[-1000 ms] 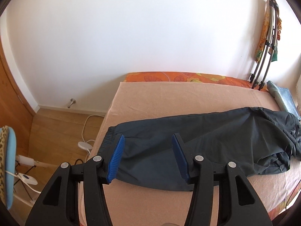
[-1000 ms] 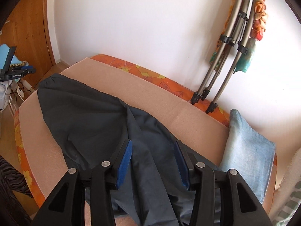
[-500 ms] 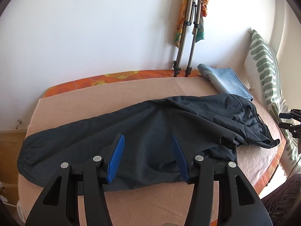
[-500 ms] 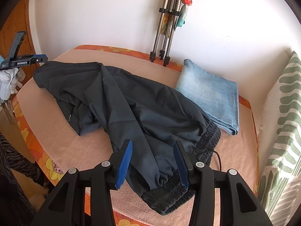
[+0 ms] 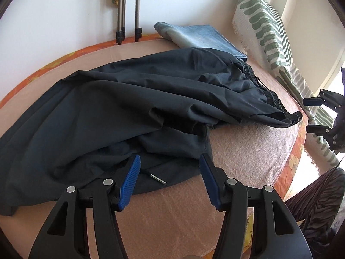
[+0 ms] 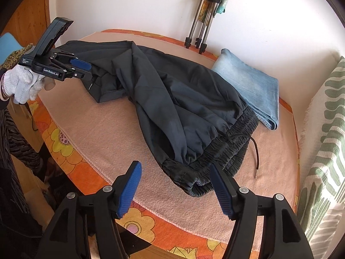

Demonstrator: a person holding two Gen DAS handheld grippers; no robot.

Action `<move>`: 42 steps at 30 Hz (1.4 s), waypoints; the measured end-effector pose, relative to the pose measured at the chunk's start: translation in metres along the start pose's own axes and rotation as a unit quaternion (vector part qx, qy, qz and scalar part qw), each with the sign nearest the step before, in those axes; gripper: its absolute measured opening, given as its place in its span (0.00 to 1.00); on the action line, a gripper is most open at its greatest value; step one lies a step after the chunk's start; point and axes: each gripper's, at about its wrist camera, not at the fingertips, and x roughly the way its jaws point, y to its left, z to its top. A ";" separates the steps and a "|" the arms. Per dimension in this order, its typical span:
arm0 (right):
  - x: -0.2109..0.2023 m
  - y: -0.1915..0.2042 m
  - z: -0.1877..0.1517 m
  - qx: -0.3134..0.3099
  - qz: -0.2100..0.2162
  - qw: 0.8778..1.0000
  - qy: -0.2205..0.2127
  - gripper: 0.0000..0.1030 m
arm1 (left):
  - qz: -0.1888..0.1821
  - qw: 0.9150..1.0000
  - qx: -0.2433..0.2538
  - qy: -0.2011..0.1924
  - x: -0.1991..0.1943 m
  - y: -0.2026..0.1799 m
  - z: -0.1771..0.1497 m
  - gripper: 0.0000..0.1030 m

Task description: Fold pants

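Note:
Dark navy pants (image 5: 120,108) lie rumpled across the peach blanket on the bed, elastic waistband (image 6: 224,151) at the right end with a drawstring (image 6: 255,151) trailing out. My left gripper (image 5: 170,172) is open and empty, just above the lower pant edge near a drawstring tip (image 5: 158,178). My right gripper (image 6: 175,179) is open and empty, hovering just in front of the waistband. The left gripper also shows in the right wrist view (image 6: 84,70), open at the pants' far end.
Folded light blue jeans (image 6: 252,86) lie at the back by the wall. A green-patterned cushion (image 5: 265,28) stands at the right end. Tripod legs (image 6: 198,41) lean on the wall. The bed's orange flowered edge (image 6: 71,151) runs along the front.
Both grippers have swung along the bed toward the waistband end and come closer to the pants. Both stay open and empty.

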 end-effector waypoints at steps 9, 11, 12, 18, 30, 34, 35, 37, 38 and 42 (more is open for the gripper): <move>0.029 0.008 -0.020 -0.074 -0.045 0.996 0.021 0.66 | 0.073 0.990 0.115 0.020 0.050 -0.052 0.002 0.56; 0.035 0.009 -0.022 -0.087 -0.053 0.995 0.013 0.65 | 0.071 0.992 0.101 0.009 0.053 -0.047 0.005 0.57; 0.038 0.008 -0.021 -0.090 -0.055 0.994 0.009 0.63 | 0.072 0.993 0.096 0.007 0.055 -0.045 0.007 0.57; 0.050 0.001 -0.012 -0.090 -0.043 0.995 -0.002 0.27 | 0.033 0.998 0.054 -0.008 0.058 -0.025 0.017 0.08; 0.019 -0.085 0.044 0.045 -0.031 0.996 -0.070 0.10 | -0.009 0.998 0.057 -0.024 0.016 -0.017 0.009 0.06; 0.039 -0.126 0.072 0.102 -0.044 0.991 -0.069 0.09 | -0.024 0.998 0.043 -0.026 0.007 -0.013 0.004 0.06; 0.049 -0.138 0.078 0.116 -0.043 0.990 -0.061 0.09 | -0.028 0.998 0.042 -0.026 0.005 -0.012 0.002 0.06; 0.072 -0.157 0.088 0.139 -0.055 0.988 -0.044 0.09 | -0.034 0.998 0.045 -0.024 0.003 -0.014 0.000 0.06; 0.085 -0.166 0.091 0.152 -0.053 0.986 -0.036 0.09 | -0.036 0.998 0.045 -0.024 0.002 -0.014 -0.002 0.06; 0.131 -0.187 0.096 0.191 -0.015 0.981 0.006 0.27 | -0.038 0.998 0.046 -0.017 0.003 -0.011 -0.006 0.06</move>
